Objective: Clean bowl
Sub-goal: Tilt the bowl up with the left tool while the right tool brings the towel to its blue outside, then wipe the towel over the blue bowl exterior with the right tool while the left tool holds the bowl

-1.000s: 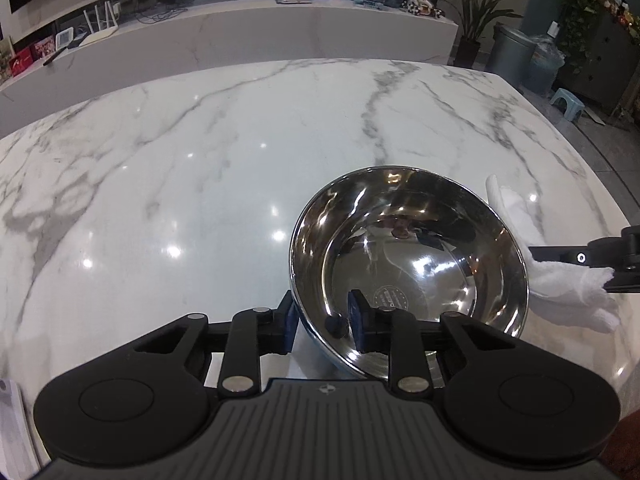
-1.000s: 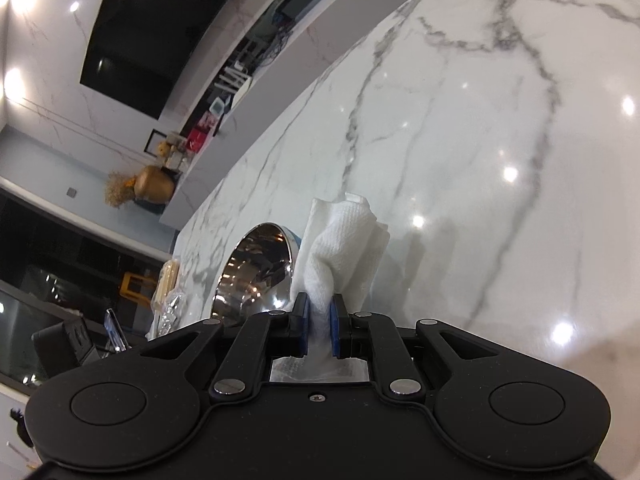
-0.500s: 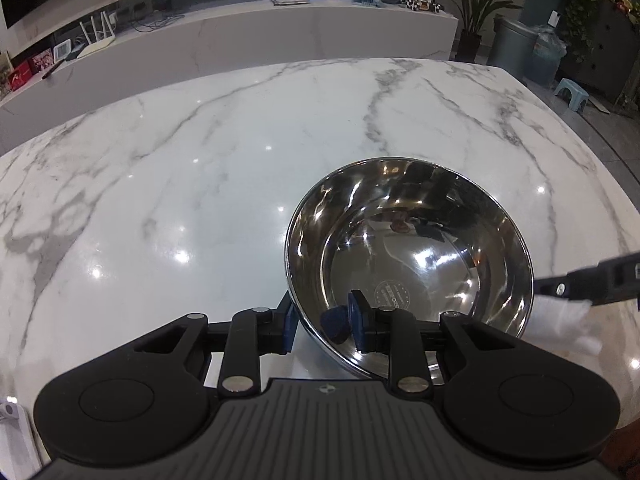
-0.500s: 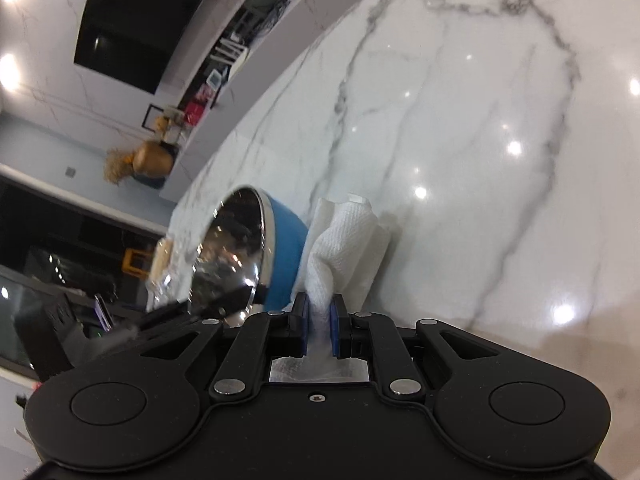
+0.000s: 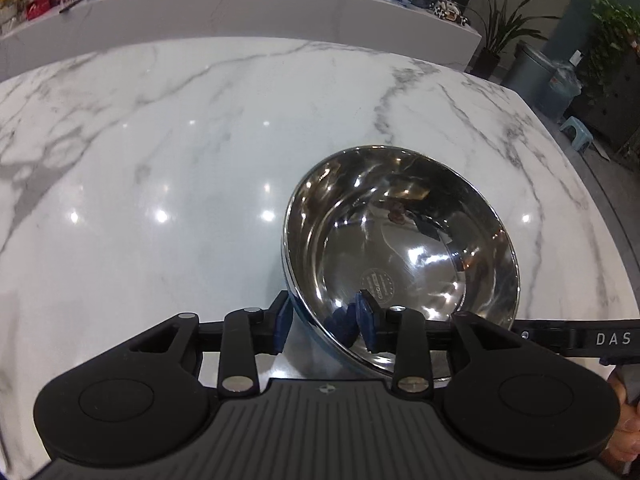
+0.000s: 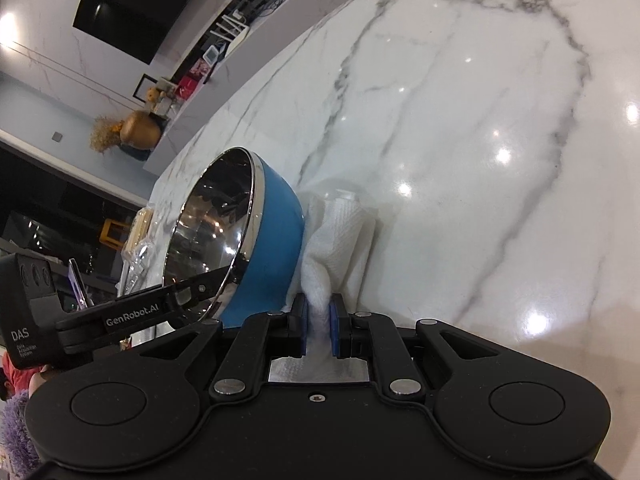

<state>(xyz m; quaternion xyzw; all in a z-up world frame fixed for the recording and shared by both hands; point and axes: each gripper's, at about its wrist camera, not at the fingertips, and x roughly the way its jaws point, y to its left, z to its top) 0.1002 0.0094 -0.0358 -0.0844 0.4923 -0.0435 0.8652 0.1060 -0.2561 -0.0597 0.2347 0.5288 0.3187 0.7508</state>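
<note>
Gripping tool, left: the left gripper [image 5: 326, 320], black with blue pads, is straddling the near rim of the bowl, one finger outside the wall and one inside; its jaws are opening, and the outer pad is standing just clear of the wall with the rim between the two.
Gripping tool, right: the right gripper [image 6: 319, 320] is sitting pinched together on a wad of white paper towel [image 6: 340, 236], the two blue pads squeezing its twisted lower end.
Right tool seen from the left camera: only a black bar lettered DAS is showing at the right edge, just past the bowl's near right side.
Towel: it is bunching up from the pads and leaning against the blue outer wall of the bowl, low down, with its far end lying on or just over the tabletop; which of the two I cannot tell.
Bowl: the round stainless steel bowl with a blue outer shell [image 5: 400, 248] is sitting near the right front part of the table, tilting with its mouth turned toward the left gripper; its mirror interior is showing a small brown speck on the far wall and a round stamped mark near the bottom.
Table: the glossy white marble table with grey veins [image 5: 180, 152] is stretching away beyond the bowl, reflecting ceiling lights.
Far side: a long pale counter [image 5: 240, 4] is carrying boxes and small items, with potted plants [image 5: 500, 28] to its right.
</note>
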